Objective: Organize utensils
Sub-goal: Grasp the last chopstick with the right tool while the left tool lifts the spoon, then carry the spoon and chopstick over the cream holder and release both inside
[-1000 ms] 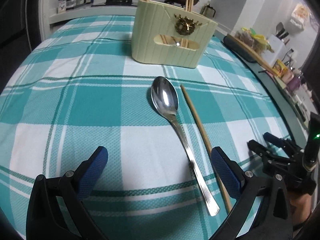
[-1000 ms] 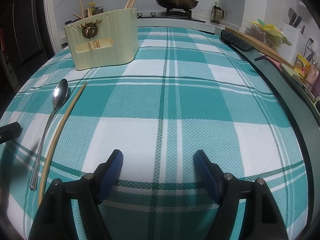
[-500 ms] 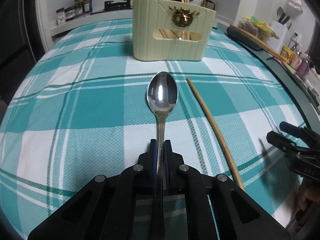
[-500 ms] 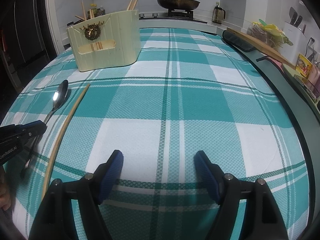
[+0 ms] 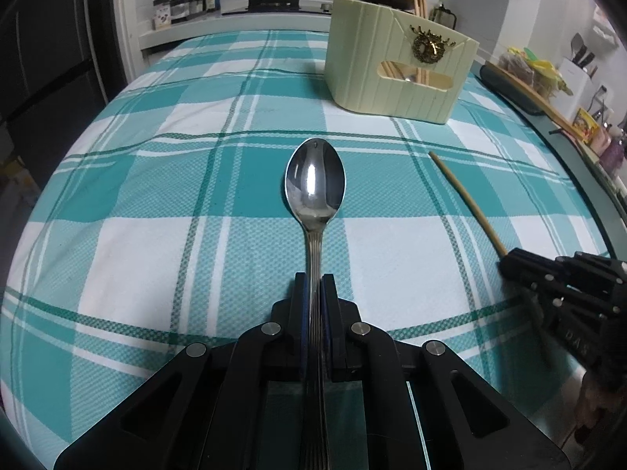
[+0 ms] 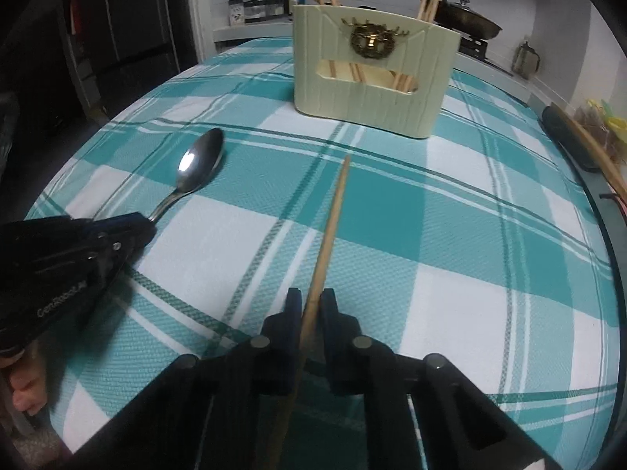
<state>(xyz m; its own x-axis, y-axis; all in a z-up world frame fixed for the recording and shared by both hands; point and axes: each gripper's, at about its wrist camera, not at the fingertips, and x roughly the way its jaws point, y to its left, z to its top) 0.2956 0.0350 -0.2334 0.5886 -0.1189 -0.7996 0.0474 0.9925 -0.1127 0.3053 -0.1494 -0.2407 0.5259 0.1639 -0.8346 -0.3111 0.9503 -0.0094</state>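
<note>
My left gripper [image 5: 313,286] is shut on the handle of a steel spoon [image 5: 314,184], whose bowl points toward the holder. My right gripper [image 6: 311,299] is shut on a single wooden chopstick [image 6: 333,211], which also points toward the holder. The cream utensil holder [image 5: 395,70] stands at the far side of the teal checked tablecloth and holds several chopsticks. In the right wrist view the holder [image 6: 372,78] is straight ahead, and the left gripper [image 6: 129,223] with the spoon [image 6: 200,164] is at the left. In the left wrist view the right gripper [image 5: 509,262] holds the chopstick [image 5: 462,199].
The table's right edge [image 5: 588,180] curves close by, with a counter of kitchen items beyond. A stove with a pan [image 6: 466,19] and spice jars [image 5: 188,0] stand behind the table. Bare tablecloth [image 6: 450,235] lies between the grippers and the holder.
My left gripper closed on the spoon handle. My right gripper swung left and closed on the chopstick, which it was well away from before.
</note>
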